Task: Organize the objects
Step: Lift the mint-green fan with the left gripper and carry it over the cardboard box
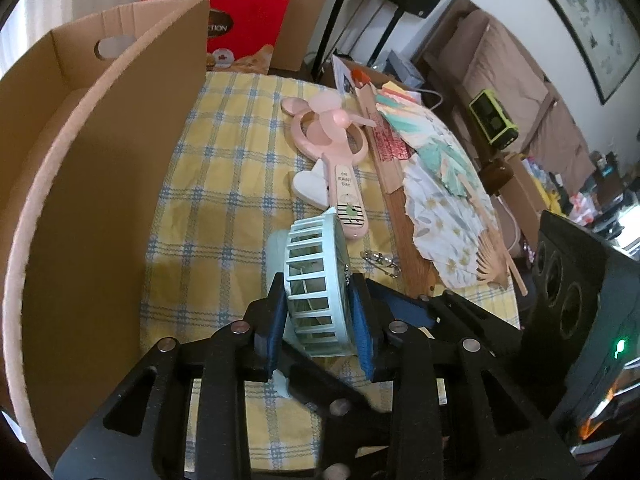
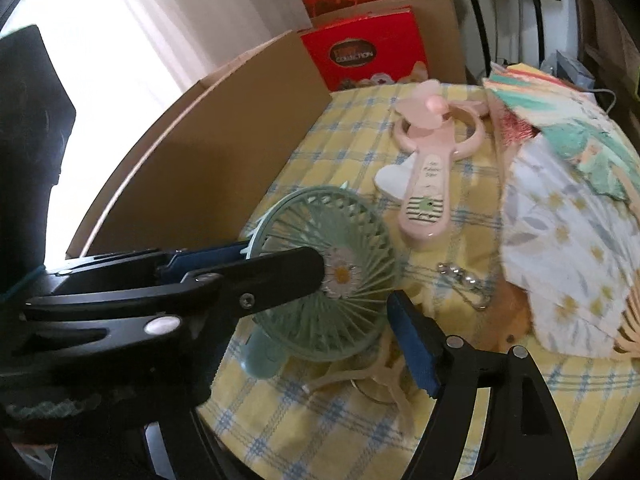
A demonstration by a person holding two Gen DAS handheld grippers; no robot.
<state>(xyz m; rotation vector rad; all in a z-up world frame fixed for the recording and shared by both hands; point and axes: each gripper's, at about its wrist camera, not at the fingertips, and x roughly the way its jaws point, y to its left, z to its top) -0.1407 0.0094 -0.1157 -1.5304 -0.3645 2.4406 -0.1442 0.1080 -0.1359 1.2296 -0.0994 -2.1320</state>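
Observation:
A mint handheld fan [image 1: 316, 292] with a daisy on its grille [image 2: 340, 276] is held above the yellow checked tablecloth [image 1: 224, 184]. My left gripper [image 1: 320, 312] is shut on the fan's round head, one blue pad on each face. In the right wrist view the left gripper [image 2: 280, 260] reaches in from the left. My right gripper [image 2: 308, 344] is open just below the fan; its right finger [image 2: 412, 344] shows and its left finger is hidden behind the left gripper. An open cardboard box [image 1: 100, 160] stands at the left [image 2: 224, 140].
A pink handheld fan [image 1: 332, 152] and a white heart-shaped piece [image 1: 310, 188] lie mid-table. At the right are a spread paper fan [image 1: 448, 208], a wooden strip [image 1: 384, 152] and a silver keychain [image 1: 380, 260]. A cream clip [image 2: 380, 376] lies under the mint fan. A black speaker [image 1: 568, 292] stands beyond the table's right edge.

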